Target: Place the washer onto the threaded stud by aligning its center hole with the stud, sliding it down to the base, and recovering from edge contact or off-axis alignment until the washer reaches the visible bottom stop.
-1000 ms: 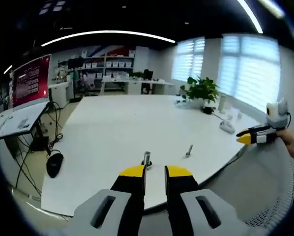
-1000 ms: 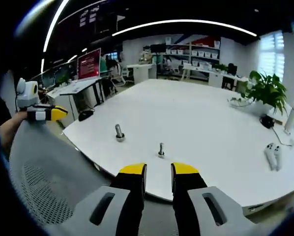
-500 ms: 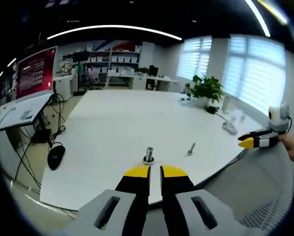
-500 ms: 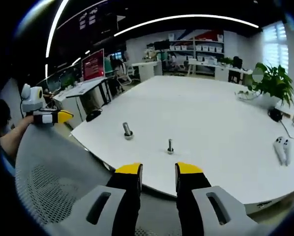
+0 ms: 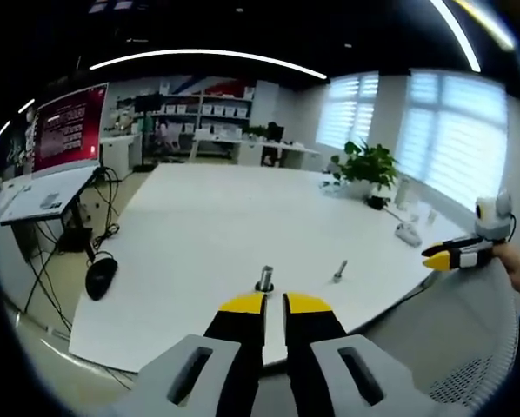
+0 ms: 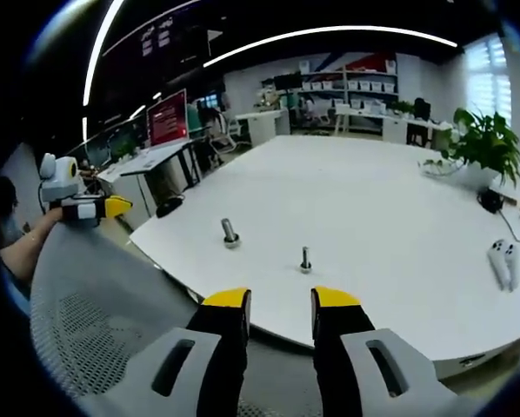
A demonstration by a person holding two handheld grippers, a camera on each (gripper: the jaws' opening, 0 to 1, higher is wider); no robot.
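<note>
from the left gripper view: my left gripper (image 5: 274, 303) sits low at the near table (image 5: 199, 226) edge, jaws nearly together with a thin slit between and nothing in them. just past the tips stands the larger stud (image 5: 265, 280) with a collar at its base, possibly the washer, i cannot tell. a smaller stud (image 5: 340, 271) stands to its right, well apart. right gripper (image 5: 436, 254) hangs off the table's far right, its jaws looking closed. also listed: potted plant (image 5: 369, 165), red screen (image 5: 67, 129), mouse (image 5: 99, 278).

from the right gripper view: my right gripper (image 6: 279, 299), jaws parted, empty, short of the table. smaller stud (image 6: 305, 259) ahead, larger stud (image 6: 230, 233) to its left. left gripper (image 6: 112, 207) over a mesh chair back (image 6: 95, 339).

risk, by my judgement: both grippers empty and washer unconfirmed; reaching in blind could knock a stud over or seat the washer crooked on the threads.
</note>
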